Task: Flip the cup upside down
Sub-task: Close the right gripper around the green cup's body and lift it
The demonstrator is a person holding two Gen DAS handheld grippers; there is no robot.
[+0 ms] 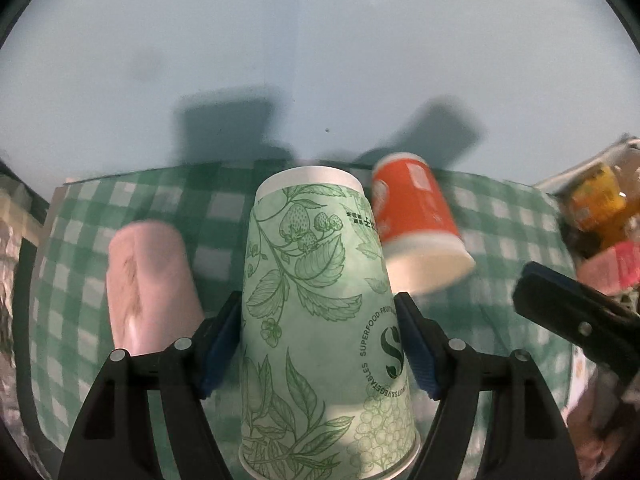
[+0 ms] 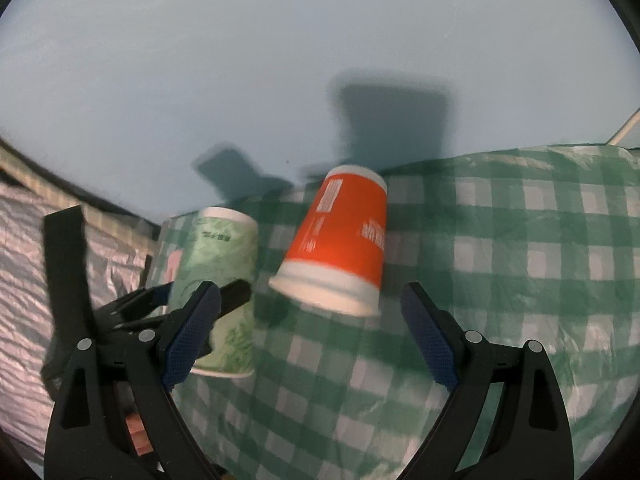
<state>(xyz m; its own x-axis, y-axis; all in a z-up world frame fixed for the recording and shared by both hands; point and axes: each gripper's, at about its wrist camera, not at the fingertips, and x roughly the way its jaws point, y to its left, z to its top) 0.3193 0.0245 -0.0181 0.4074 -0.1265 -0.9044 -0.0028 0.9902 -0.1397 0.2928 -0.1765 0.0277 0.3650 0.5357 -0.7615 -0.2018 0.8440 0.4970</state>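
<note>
Broadly, a green-checked cloth [image 2: 500,280] covers the table, with a pale wall [image 2: 280,60] behind it and a crinkled silver sheet [image 2: 24,264] off at nine o'clock in the right wrist view.

On that cloth three cups appear. The green cup [image 1: 320,312] fills the centre of the left wrist view, wide mouth down at six o'clock and closed base up at twelve, so it is already inverted. The left gripper [image 1: 320,344] is clamped on it, blue pads pressing its sides at nine and three o'clock. Whether its rim touches the cloth I cannot tell; the right view suggests it sits at or just above it.

The orange cup [image 2: 340,244] is also base-up, but tilted, its mouth lifted toward the camera on one side; it looks unsettled or in motion, and blur hides the contact. The right gripper [image 2: 316,340] is spread wide and grips nothing, with the orange cup at twelve o'clock just beyond its tips.

The pink cup [image 1: 152,284] stands at nine o'clock of the green one, base-up too, though blurred.

Some packets [image 1: 600,216] lie at three o'clock in the left view.

By my reading, the flip is nearly complete: left is releasing the green cup and seeing the orange one settle flat.
</note>
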